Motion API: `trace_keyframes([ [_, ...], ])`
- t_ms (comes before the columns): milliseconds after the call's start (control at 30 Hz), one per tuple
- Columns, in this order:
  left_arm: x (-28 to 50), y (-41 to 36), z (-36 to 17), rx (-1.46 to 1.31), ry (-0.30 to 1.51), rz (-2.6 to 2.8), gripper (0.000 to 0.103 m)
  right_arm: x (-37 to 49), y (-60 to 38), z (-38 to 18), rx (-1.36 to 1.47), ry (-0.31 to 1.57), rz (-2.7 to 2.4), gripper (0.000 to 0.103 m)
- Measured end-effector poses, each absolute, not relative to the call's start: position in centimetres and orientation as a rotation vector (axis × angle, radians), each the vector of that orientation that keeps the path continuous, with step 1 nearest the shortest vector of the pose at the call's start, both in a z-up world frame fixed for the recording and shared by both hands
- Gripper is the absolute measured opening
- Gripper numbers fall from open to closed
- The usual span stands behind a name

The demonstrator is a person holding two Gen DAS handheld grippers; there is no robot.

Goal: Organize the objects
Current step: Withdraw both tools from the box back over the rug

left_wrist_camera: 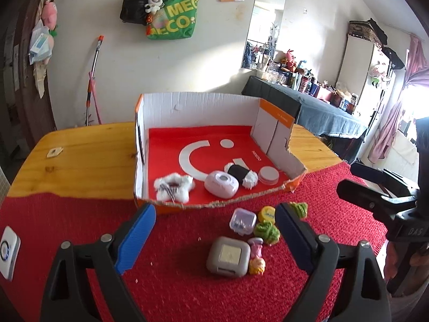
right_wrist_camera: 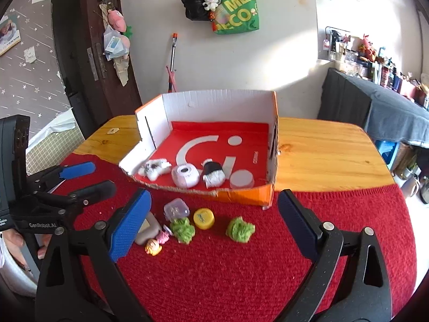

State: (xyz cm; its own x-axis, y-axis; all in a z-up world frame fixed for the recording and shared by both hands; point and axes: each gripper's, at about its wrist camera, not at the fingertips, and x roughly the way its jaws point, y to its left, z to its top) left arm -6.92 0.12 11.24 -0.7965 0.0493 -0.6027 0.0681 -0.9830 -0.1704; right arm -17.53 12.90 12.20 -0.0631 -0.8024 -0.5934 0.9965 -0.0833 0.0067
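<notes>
An open cardboard box with a red floor stands on the table. It holds a white fluffy piece, a pale pink round case, a black-and-white fluffy item and a white disc. On the red cloth before it lie a clear small box, a yellow cap, two green yarn balls, a grey square case and small figures. My left gripper and right gripper hover open above these, holding nothing.
The red knitted cloth covers the near half of the wooden table. A white device lies at the cloth's left edge and a small tag on the bare wood. A cluttered dark side table stands at the right.
</notes>
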Motion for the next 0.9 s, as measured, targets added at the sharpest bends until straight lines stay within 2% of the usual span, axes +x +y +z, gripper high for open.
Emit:
trace_keyframes([
  [600,-6.4,0.9,5.2,1.195,0.434,-2.831,0.092,-17.9,13.7,5.9,0.663,0.521,-1.601,0.097],
  [900,-6.6,1.1,4.2,1.227,0.411,-2.807,0.092,-18.4,13.6,3.9,0.729,0.540,-1.597,0.097],
])
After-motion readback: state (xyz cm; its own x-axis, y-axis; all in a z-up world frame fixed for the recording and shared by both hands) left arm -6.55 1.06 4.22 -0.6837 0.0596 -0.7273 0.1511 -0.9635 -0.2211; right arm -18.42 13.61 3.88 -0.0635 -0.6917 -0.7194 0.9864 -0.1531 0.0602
